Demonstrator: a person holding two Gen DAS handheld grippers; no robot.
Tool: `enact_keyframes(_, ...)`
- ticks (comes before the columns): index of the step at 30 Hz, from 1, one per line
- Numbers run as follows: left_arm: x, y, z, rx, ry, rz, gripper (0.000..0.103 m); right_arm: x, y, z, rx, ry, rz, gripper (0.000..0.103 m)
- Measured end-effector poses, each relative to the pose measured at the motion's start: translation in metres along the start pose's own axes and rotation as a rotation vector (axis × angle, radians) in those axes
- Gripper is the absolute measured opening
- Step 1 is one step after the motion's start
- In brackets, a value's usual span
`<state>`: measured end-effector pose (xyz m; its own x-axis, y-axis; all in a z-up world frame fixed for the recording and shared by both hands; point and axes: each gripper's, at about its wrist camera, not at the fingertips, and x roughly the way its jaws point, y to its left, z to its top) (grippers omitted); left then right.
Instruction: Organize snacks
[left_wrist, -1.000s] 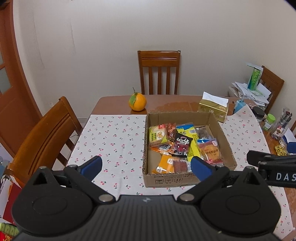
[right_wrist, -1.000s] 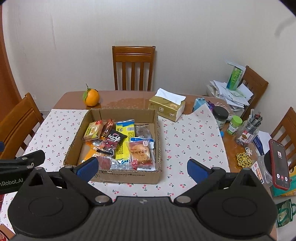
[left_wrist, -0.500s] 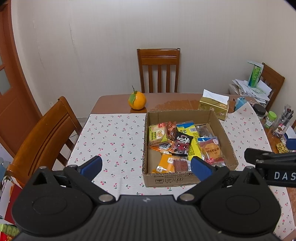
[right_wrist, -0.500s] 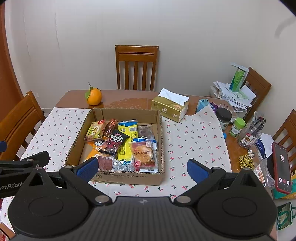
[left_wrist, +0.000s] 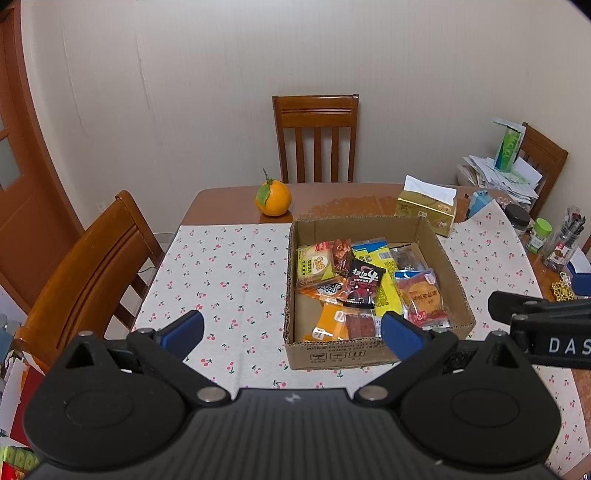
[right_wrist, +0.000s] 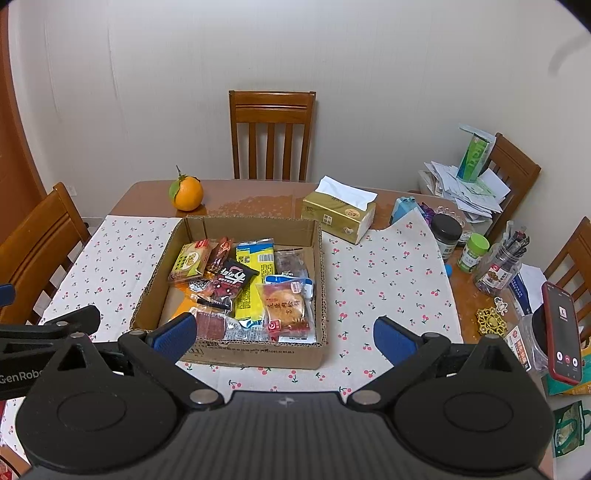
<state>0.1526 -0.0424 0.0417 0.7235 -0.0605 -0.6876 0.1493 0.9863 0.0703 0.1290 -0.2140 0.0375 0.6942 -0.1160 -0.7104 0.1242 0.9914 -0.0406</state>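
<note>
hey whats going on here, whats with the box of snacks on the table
A person holds a two-finger gripper in each hand above the near edge of the table, to organize snacks. Neither has picked anything up: the left gripper and the right gripper both hang with jaws wide open and empty. The snack packets sit jumbled in an open cardboard box on the cherry-print cloth. An orange and a tissue box stand behind it.

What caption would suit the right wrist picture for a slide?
Open right gripper above a cherry-print tablecloth, facing a cardboard box of snack packets, with an orange and tissue box behind.
</note>
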Motion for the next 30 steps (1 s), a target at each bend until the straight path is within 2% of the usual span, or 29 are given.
enact_keyframes(30, -0.0026, 0.0003, -0.0018, -0.001, 0.003, 0.001, 0.101, -0.0049, 0.0012, -0.0008, -0.007, -0.005, 0.0, 0.103)
